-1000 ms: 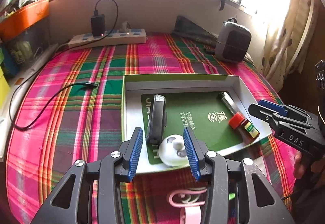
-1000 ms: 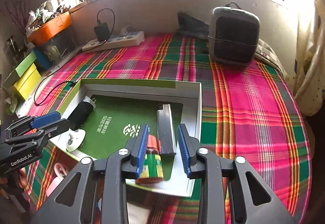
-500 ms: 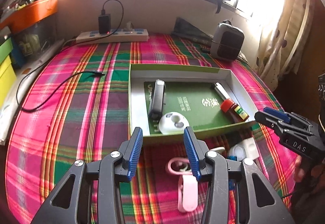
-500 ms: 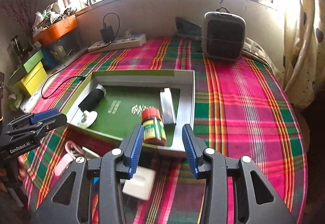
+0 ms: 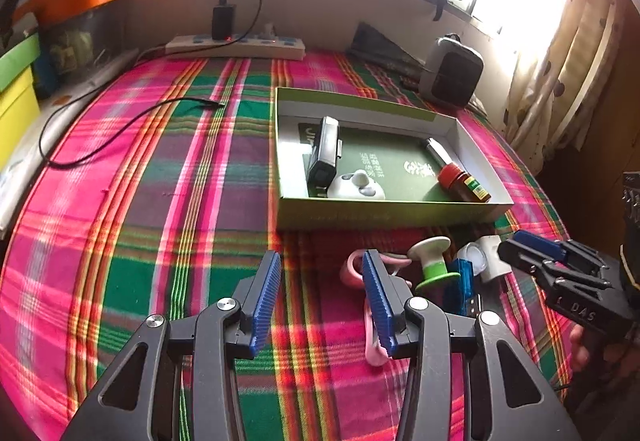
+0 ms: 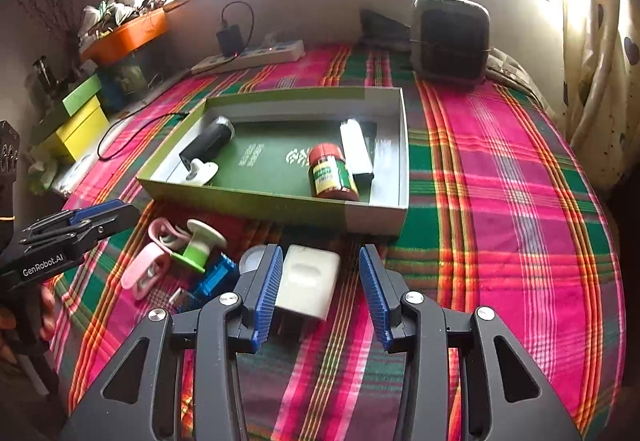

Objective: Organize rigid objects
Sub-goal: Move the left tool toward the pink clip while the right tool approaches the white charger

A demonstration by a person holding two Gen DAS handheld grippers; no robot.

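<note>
An open green-sided box (image 5: 360,101) (image 6: 304,93) lies on the plaid cloth. It holds a black device (image 5: 324,153), a white round piece (image 5: 356,185), a silver bar (image 6: 356,149) and a red-capped bottle (image 6: 332,173). In front of it lie a pink clip (image 6: 146,273), a green-and-white spool (image 5: 432,265), a blue part (image 6: 216,277) and a white adapter (image 6: 308,281). My left gripper (image 5: 322,261) hovers over bare cloth, its jaws opening with nothing between them. My right gripper (image 6: 320,257) is open above the adapter, which lies by its left finger.
A power strip with a black charger (image 5: 236,45) and a loose black cable (image 5: 120,121) lie at the back left. A grey heater (image 6: 452,37) stands behind the box. Yellow and green boxes (image 6: 80,121) sit at the left edge, and a curtain hangs at the right.
Both grippers have drawn back from the box toward the near edge. The right jaws widened and left the red-capped bottle lying in the box. The loose items came into view.
</note>
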